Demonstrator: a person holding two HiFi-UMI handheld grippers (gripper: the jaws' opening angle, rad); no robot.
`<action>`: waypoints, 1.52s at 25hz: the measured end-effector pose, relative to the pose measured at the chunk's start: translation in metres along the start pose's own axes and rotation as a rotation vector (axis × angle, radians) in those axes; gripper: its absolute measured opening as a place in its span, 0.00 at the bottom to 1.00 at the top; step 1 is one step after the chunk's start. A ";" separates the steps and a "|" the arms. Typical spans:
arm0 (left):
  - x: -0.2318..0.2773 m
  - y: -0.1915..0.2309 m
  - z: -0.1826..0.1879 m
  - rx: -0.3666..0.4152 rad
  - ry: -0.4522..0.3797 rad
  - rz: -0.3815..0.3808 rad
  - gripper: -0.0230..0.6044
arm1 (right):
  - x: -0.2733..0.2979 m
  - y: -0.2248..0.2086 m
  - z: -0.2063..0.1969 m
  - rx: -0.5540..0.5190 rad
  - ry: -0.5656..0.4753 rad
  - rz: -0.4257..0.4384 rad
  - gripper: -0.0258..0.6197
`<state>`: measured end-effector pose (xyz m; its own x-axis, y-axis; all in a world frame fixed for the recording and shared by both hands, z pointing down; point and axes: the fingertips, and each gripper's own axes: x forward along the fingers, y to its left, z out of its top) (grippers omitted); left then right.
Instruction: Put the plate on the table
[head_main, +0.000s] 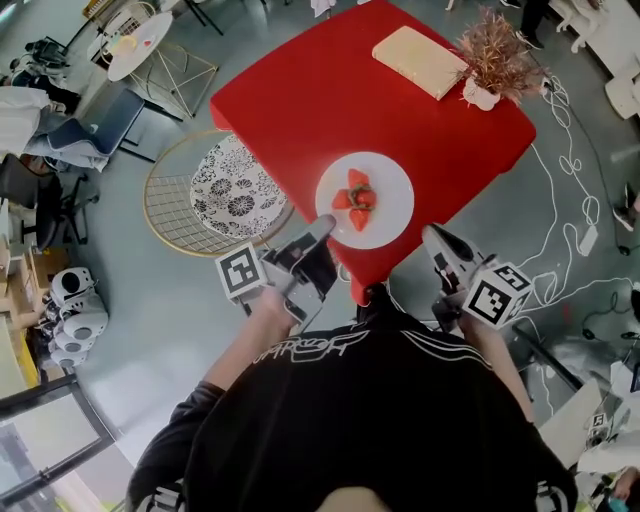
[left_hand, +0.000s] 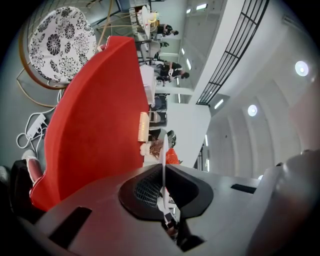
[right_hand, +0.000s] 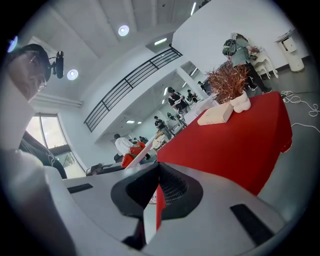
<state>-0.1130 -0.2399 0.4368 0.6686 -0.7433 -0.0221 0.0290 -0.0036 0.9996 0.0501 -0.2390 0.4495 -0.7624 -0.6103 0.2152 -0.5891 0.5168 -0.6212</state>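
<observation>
A white plate (head_main: 385, 185) with strawberries (head_main: 355, 200) is over the near corner of the red table (head_main: 330, 90). I cannot tell whether it rests on the cloth. My left gripper (head_main: 325, 225) is shut on its left rim and my right gripper (head_main: 430, 235) on its right rim. In the left gripper view the thin white plate rim (left_hand: 163, 170) runs between the closed jaws of the left gripper (left_hand: 162, 192), with the strawberries (left_hand: 172, 156) beyond. In the right gripper view the plate edge (right_hand: 142, 152) sits in the right gripper (right_hand: 156, 192), beside the table (right_hand: 230, 140).
A beige board (head_main: 420, 60) and a dried plant in a white pot (head_main: 495, 55) sit at the table's far side. A round wire chair with a patterned cushion (head_main: 225, 190) stands left of the table. White cables (head_main: 570, 200) lie on the floor at the right.
</observation>
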 end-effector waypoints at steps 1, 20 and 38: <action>0.006 0.002 0.003 0.002 -0.002 0.004 0.07 | 0.002 -0.005 0.004 0.001 0.000 0.000 0.05; 0.101 0.021 0.061 0.036 -0.004 0.040 0.07 | 0.045 -0.064 0.036 0.034 0.052 -0.004 0.05; 0.125 0.109 0.089 0.092 0.038 0.221 0.07 | 0.073 -0.071 0.029 0.050 0.105 0.007 0.05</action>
<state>-0.0929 -0.3928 0.5445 0.6790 -0.7069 0.1983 -0.1880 0.0937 0.9777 0.0438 -0.3376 0.4874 -0.7917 -0.5395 0.2866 -0.5716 0.4886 -0.6592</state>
